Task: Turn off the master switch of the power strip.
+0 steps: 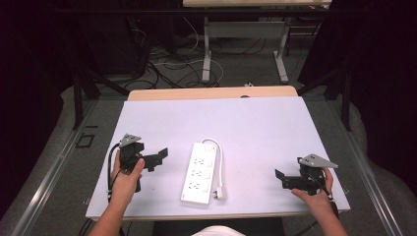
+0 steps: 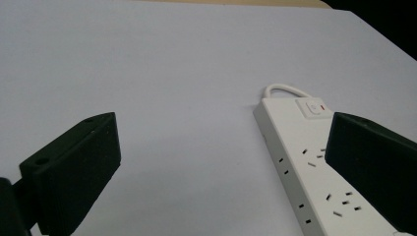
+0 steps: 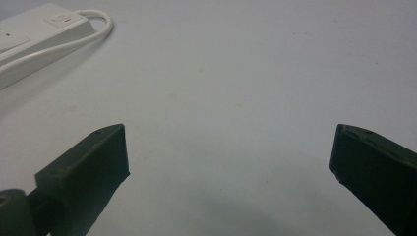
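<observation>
White plastic power strip (image 1: 199,173) untouched between left gripper (image 1: 158,156) and right gripper (image 1: 281,178) — both spread, empty — approach likely next.

L gripper (image 1: 156,158) open, R gripper (image 1: 285,178) open

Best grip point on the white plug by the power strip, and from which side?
Grip the plug body across its narrow sides, coming from above with the right gripper, whose jaws stand open over bare table. The plug lies flat beside the near end of the power strip on the right, with its cable running back along the strip; that right side looks free, while the strip crowds the left. Prong direction is too small to tell.
</observation>
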The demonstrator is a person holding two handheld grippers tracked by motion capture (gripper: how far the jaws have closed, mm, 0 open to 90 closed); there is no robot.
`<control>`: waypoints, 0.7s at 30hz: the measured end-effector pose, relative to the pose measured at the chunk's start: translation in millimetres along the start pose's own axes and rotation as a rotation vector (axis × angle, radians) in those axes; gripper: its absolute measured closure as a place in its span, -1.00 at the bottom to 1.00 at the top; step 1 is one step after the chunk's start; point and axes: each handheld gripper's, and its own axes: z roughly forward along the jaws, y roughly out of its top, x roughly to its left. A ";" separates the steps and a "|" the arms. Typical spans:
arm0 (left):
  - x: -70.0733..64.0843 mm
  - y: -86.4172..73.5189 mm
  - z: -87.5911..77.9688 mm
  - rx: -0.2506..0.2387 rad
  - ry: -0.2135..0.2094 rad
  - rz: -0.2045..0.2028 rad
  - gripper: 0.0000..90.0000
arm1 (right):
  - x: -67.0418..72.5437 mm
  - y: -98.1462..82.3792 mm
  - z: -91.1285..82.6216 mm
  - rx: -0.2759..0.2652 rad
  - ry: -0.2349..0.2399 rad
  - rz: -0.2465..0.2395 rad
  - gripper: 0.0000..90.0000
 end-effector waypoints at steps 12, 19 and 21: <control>17.3 -15.7 -13.2 0.019 0.019 0.027 -0.99 | 0.1 0.2 -0.5 0.000 0.001 0.004 -0.98; 27.9 -28.6 -15.0 0.012 0.027 0.012 -0.98 | 0.8 0.1 0.2 -0.010 -0.003 0.005 -0.98; 31.0 -31.8 -14.9 0.000 0.031 -0.001 -0.97 | 0.5 0.4 -0.7 0.000 0.003 0.003 -0.98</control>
